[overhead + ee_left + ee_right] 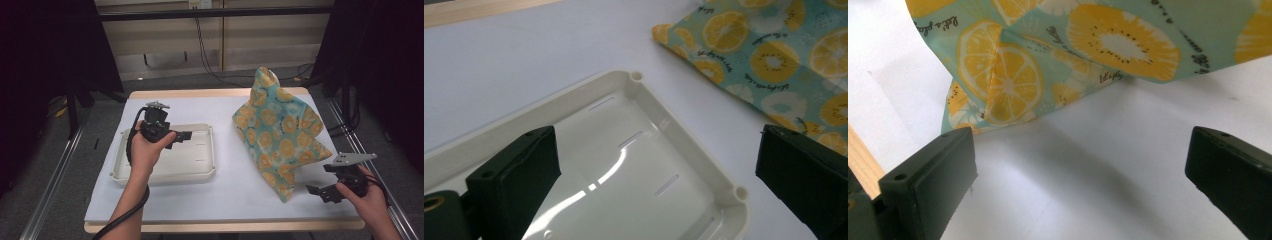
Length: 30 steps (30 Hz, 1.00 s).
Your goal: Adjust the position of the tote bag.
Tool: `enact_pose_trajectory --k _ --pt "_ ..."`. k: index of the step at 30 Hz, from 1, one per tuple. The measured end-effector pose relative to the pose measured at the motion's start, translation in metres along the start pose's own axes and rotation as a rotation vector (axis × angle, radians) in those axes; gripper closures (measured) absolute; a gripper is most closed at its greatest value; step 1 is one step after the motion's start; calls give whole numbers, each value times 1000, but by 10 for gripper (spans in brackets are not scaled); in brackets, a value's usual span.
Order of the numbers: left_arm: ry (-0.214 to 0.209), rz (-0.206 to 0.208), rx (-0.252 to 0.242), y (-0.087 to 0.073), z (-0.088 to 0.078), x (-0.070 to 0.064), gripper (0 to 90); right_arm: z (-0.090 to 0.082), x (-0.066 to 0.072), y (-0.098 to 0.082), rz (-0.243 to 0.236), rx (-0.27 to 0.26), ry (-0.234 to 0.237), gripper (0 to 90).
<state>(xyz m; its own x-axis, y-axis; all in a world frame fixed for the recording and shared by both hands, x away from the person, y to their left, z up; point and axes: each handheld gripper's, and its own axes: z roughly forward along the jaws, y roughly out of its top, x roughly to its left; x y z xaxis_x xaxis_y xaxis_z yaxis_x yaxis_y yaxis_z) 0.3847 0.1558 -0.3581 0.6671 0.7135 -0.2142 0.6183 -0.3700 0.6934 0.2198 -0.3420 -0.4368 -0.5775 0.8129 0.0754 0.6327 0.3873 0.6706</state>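
Note:
A teal cloth bag (276, 128) printed with orange and lemon slices stands bunched up on the right half of the table, its top pointing away from me. A cream plastic tray (202, 172) lies empty on the left half. My left gripper (186, 136) hovers over the tray, jaws pointing right and open; in the left gripper view (656, 150) the tray's corner (636, 77) and the bag's edge (764, 55) lie ahead. My right gripper (316, 192) is open just right of the bag's near corner; in the right gripper view (1080, 150) that folded corner (1008, 80) lies ahead.
A white sheet (235, 195) covers the wooden table (200, 92). The table's front edge (860, 160) runs close beside the right gripper. Metal rails (55, 175) flank the table, and cables (210, 65) run over the floor behind it.

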Motion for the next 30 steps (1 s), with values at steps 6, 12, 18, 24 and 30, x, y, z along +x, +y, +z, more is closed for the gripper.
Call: enact_pose_trajectory --k 6,12,18,24,30 --pt "-29 -3 -10 21 8 -10 29 1 0 2 -7 -1 5 0" --pt "-66 -5 0 37 19 -18 33 0 2 2 10 9 6 0" --pt "-106 -3 19 60 35 -32 33 0 1 2 2 9 3 0" --pt "-136 4 10 77 39 -41 33 1 0 2 -7 2 11 0" --pt "-144 5 7 95 44 -52 29 3 1 3 -16 7 16 0"
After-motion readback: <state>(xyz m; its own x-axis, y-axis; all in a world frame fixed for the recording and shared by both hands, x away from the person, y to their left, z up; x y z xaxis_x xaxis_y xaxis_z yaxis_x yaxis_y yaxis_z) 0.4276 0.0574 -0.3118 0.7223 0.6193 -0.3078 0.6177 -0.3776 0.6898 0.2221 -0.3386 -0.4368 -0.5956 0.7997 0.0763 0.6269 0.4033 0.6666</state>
